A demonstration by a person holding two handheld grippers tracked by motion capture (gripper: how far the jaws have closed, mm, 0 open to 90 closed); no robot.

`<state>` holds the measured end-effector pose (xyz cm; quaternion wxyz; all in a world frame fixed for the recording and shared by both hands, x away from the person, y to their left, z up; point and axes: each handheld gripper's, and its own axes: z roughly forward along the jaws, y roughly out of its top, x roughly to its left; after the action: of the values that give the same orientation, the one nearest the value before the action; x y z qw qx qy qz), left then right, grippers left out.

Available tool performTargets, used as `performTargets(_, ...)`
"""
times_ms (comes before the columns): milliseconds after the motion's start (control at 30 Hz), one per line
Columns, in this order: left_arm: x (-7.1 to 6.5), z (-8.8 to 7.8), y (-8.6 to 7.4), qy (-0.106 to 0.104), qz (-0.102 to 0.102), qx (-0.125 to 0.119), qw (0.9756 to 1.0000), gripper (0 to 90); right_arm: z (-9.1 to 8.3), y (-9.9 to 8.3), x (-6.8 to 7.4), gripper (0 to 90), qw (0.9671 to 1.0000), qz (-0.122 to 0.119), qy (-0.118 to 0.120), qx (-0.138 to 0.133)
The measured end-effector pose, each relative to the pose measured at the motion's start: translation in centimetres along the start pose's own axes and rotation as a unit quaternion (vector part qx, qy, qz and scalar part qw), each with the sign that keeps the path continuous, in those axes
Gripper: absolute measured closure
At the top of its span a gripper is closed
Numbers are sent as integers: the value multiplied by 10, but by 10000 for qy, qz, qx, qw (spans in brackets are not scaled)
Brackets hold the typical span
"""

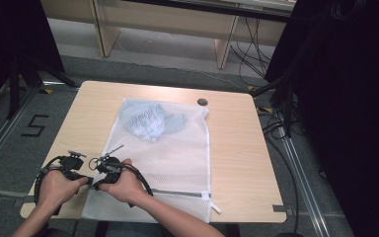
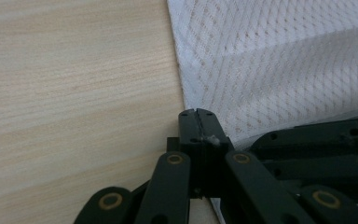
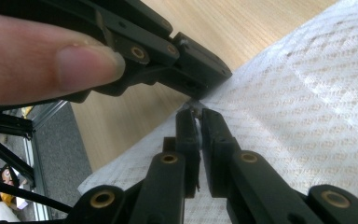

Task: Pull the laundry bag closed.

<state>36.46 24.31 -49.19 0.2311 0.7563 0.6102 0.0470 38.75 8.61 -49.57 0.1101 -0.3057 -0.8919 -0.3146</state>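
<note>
A: From above, where do your tongs sit?
B: Your left tongs (image 1: 86, 179) and right tongs (image 1: 96, 185) meet at the mesh bag's (image 1: 177, 148) near left edge on the tabletop (image 1: 237, 143).
A: Left gripper view?
B: Closed, pinching that edge (image 2: 189, 100).
A: Right gripper view?
B: Nearly closed on the mesh.

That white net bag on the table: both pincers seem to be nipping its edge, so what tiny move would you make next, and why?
Probably lift the edge slightly. The left gripper and right gripper both look shut on the left edge of the mesh bag, side by side, while the bag lies flat on the table with a bluish garment inside.
</note>
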Motion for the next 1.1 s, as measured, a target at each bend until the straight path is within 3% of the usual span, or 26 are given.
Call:
performTargets(100, 0, 0, 0, -17, 39, 5, 10000, 898, -1, -1, -1, 869, 10000, 50, -30, -5)
performTargets(133, 0, 1, -1, -36, 20, -94, 9999, 898, -2, -2, 0, 869, 9999, 124, -30, -6)
performTargets(333, -2, 0, 0, 30, 69, 14, 10000, 898, -5, -3, -3, 870, 9999, 116, -85, -26)
performTargets(533, -3, 0, -1, 23, 76, 12, 10000, 899, -9, -5, -4, 870, 9996, 267, -75, -1)
performTargets(767, -1, 0, -1, -21, 42, -59, 10000, 899, -12, -7, -4, 870, 9997, 213, -126, -9)
performTargets(967, -2, 0, 0, 15, 69, 20, 10000, 899, -14, -8, -3, 869, 9998, 135, -175, 12)
performTargets(1033, -2, 0, 0, 13, 72, 10, 10000, 899, -14, -8, -1, 870, 9998, 161, -92, -7)
performTargets(1100, -3, 1, 0, 23, 63, 0, 10000, 899, -16, -9, -2, 870, 9997, 72, -217, 30)
